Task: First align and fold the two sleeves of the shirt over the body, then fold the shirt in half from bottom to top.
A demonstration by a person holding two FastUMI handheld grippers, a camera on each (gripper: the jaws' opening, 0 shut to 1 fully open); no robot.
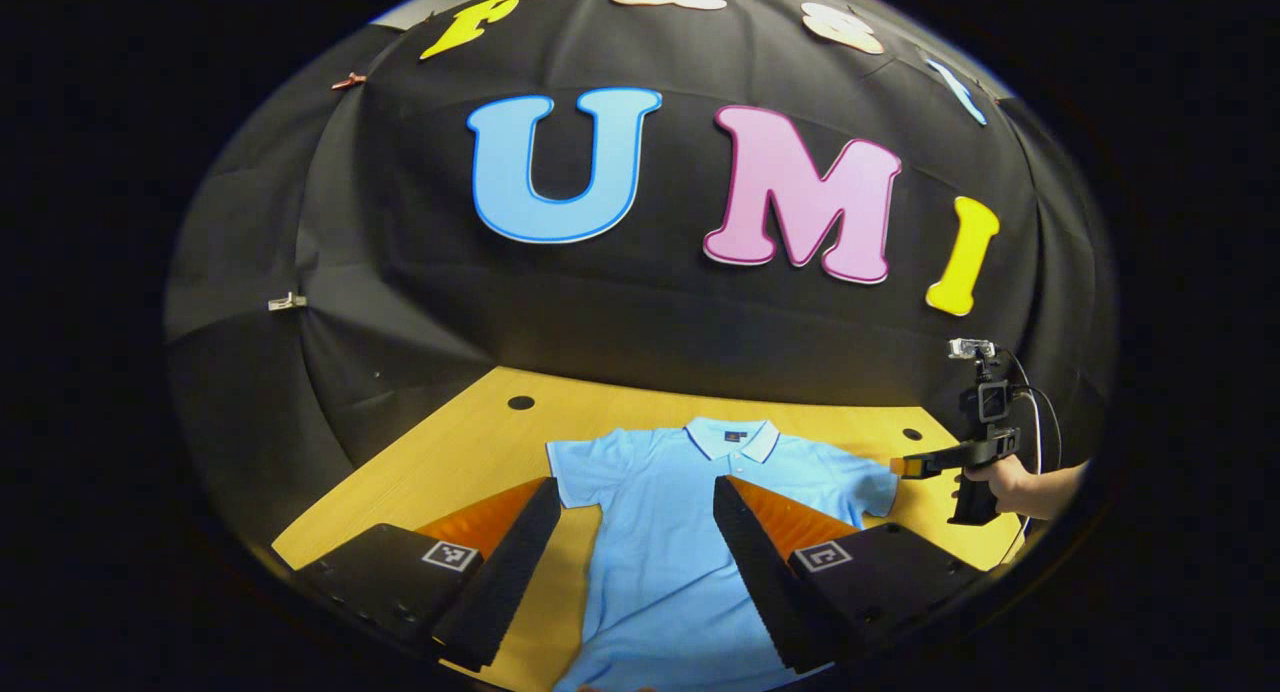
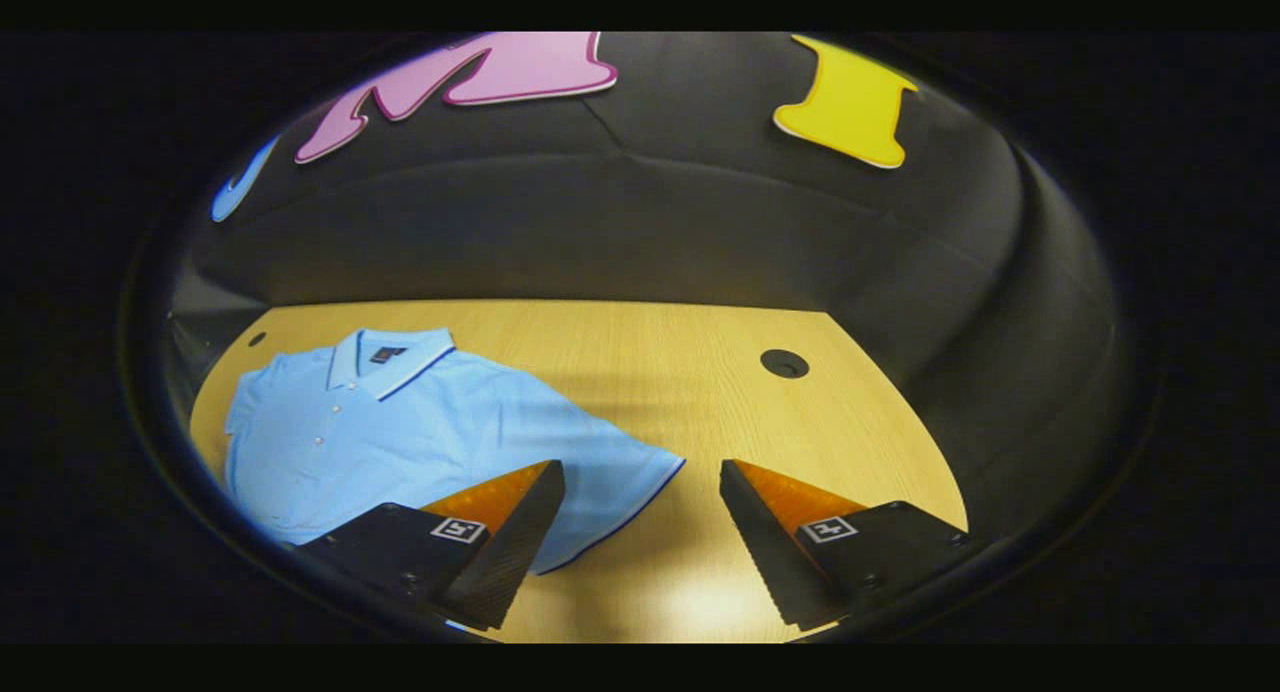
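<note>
Shirt lies flat on the table, sleeves unfolded, so nothing's folded yet. My left gripper hovers spread over its body; my right gripper spread beside the sleeve. Next, I'd say: pinch each sleeve edge.

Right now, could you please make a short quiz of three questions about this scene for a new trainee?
1. True or false: both sleeves of the shirt are already folded over its body.
2. The left gripper is: A open, B shut on cloth.
3. Fill in: the shirt lies flat on the wooden ____.

Key: 1 false, both sleeves lie spread out; 2 A; 3 table. The right gripper is open too, near one sleeve.
</note>
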